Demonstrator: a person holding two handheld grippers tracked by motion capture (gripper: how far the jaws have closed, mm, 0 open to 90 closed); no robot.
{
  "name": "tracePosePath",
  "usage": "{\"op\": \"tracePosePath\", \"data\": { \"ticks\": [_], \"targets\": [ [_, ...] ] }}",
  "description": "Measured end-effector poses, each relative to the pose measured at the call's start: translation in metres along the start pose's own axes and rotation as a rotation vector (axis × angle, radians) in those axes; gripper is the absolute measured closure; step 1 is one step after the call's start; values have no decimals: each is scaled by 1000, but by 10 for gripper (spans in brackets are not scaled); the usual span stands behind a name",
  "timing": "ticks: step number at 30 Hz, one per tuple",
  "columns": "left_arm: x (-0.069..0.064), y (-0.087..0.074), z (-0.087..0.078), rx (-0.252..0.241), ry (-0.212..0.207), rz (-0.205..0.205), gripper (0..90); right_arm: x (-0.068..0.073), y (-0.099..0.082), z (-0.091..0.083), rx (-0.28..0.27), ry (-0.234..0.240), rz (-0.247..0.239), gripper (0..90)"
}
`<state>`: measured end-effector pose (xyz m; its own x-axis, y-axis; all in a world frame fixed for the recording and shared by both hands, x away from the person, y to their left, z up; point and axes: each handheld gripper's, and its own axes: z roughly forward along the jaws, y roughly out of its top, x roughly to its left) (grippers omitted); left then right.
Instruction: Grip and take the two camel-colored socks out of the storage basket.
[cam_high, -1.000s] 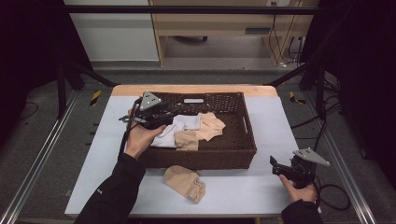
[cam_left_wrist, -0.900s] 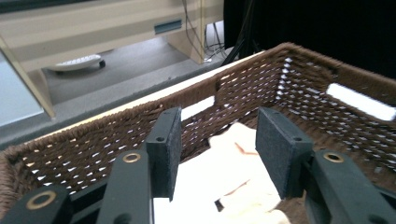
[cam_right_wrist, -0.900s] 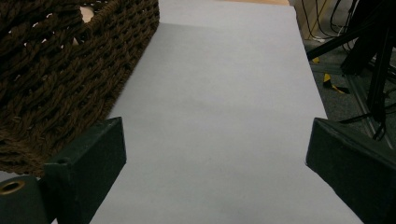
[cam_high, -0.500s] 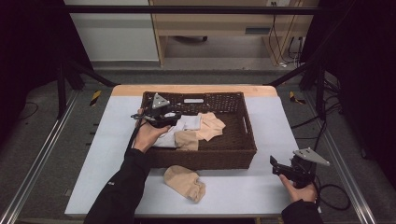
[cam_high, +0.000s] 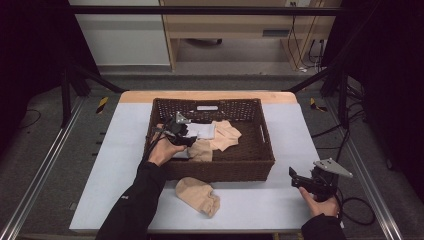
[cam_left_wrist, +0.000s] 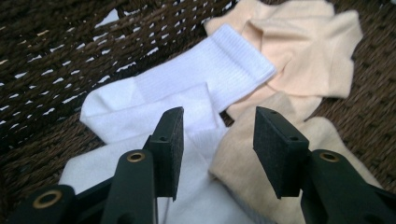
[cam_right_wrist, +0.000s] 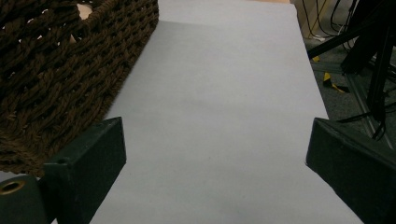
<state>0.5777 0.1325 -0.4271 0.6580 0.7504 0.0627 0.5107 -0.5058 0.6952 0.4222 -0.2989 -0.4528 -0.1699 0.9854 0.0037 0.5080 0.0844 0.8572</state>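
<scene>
Nearest the person, a beige sock (cam_high: 197, 195) lies on the table (cam_high: 250, 210) in front of the basket (cam_high: 220, 170), and the right hand-held gripper (cam_high: 296, 178) rests spread and empty near the table's right edge. Farther in, the left hand-held gripper (cam_left_wrist: 217, 144) – jaws partly spread, just closing, pinching nothing yet – straddles the seam where the white sock (cam_left_wrist: 187, 88) meets a beige one (cam_left_wrist: 261, 163), the white sock's long axis running away – the left hand is far nearer.

The high view hangs above the near edge, looking forward and down over the whole tabletop (cam_high: 110, 165). The left claw view sits close inside the basket (cam_left_wrist: 42, 42), facing its socks (cam_left_wrist: 205, 79). The right claw view looks low along the tabletop; basket wall at upper left, shared with both others.
</scene>
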Motion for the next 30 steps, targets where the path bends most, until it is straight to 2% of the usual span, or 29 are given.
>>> {"op": "tracePosePath", "data": {
  "ticks": [4,10,14,18,20,24,27,30],
  "targets": [
    [-3,-3,5,40,10,24,522,1,0,0,1,-1,-1,52],
    [-6,-6,10,92,1,59,532,1,0,0,0,3,-4,52],
    [-6,-7,12,138,-34,44,629,1,0,1,3,3,-4,53],
    [-7,-7,11,161,-40,37,748,2,0,0,5,3,-5,54],
    [-7,-6,9,162,-42,33,822,2,0,0,3,4,0,54],
    [-6,-5,6,141,-42,20,842,1,0,-1,1,3,-1,54],
    [-5,-4,3,97,-49,-2,847,1,0,-1,-1,0,0,54],
    [-2,-4,-3,20,-57,-47,849,0,0,-1,-1,-1,1,54]
  ]
}}
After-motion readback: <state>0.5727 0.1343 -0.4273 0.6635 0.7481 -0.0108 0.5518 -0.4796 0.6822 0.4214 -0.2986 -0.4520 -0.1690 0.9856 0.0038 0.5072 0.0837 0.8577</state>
